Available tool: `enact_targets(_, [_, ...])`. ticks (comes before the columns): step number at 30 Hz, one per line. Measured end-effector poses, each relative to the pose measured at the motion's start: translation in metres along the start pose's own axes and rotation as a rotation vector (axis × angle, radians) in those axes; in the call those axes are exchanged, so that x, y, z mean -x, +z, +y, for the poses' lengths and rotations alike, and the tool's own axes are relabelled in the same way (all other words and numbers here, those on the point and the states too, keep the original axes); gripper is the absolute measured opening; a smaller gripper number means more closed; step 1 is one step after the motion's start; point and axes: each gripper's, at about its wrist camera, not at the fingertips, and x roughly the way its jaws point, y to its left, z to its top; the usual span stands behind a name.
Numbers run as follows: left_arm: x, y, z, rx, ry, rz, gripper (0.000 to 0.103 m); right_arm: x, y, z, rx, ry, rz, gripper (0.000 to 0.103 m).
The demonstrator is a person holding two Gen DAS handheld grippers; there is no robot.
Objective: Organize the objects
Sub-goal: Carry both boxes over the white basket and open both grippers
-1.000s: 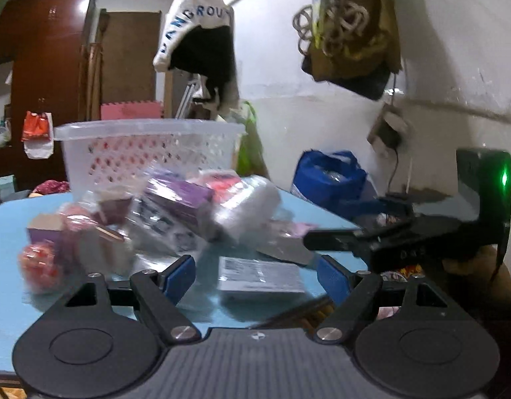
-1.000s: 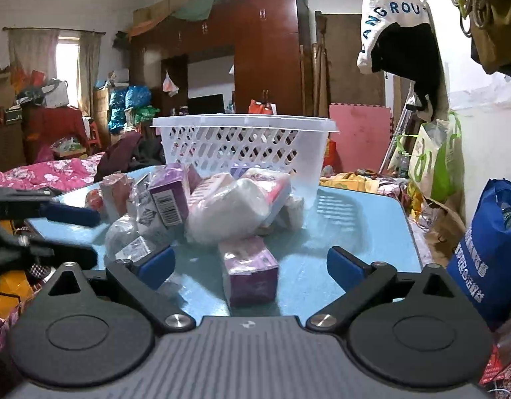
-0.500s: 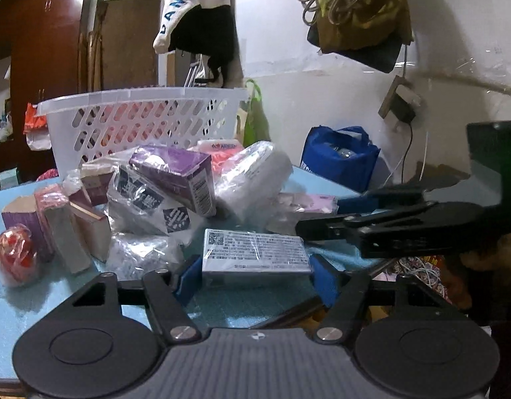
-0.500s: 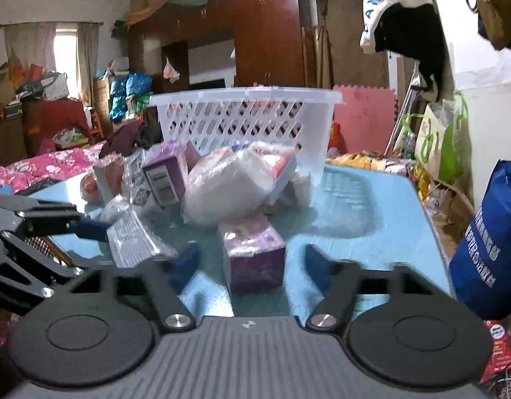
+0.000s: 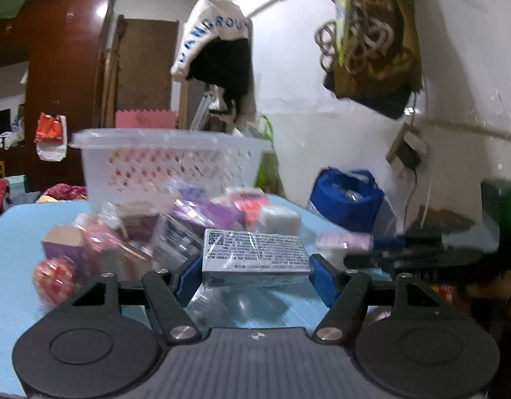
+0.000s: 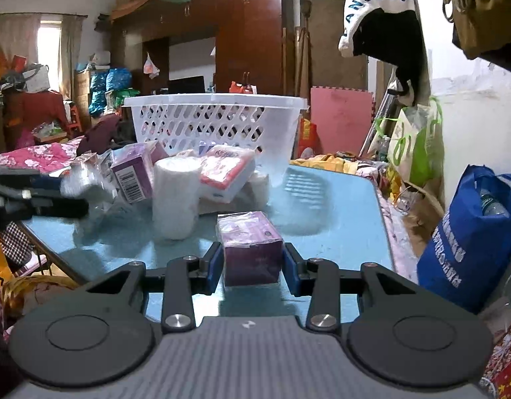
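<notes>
In the left wrist view, the left gripper [image 5: 255,274] clamps a grey wrapped box [image 5: 255,254] crosswise, its long axis spanning pad to pad; the white basket [image 5: 169,163] stands straight ahead beyond the pile. In the right wrist view, the right gripper [image 6: 252,266] pinches a purple box [image 6: 250,247], long axis pointing ahead toward that basket [image 6: 215,123] across the bench [image 6: 338,206].

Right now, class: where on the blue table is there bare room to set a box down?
Bare table lies right of the purple box, up to the basket. Left of the roll, packets crowd it.
</notes>
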Motion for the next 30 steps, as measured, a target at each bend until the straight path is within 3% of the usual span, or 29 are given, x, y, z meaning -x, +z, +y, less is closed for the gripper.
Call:
enact_targets(12, [0.012, 0.038, 0.05, 0.09, 0.074, -0.072, 0.072, 0.009, 0.031, -0.009, -0.028, 0.0, -0.111, 0.04])
enact_targets(17, [-0.002, 0.083, 0.068, 0.086, 0.091, -0.083, 0.072, 0.008, 0.077, 0.002, 0.017, 0.045, -0.215, 0.04])
enact_targets(20, [-0.03, 0.121, 0.08, 0.09, 0.105, -0.059, 0.072, -0.016, 0.12, 0.012, 0.053, 0.067, -0.245, 0.041])
enact_targets(26, [-0.102, 0.162, 0.112, 0.167, 0.154, 0.068, 0.072, -0.096, 0.18, 0.019, 0.042, 0.076, -0.134, 0.041])
enact_targets(30, [-0.124, 0.161, 0.126, 0.196, 0.162, 0.102, 0.073, -0.122, 0.182, 0.021, 0.047, 0.055, -0.081, 0.041])
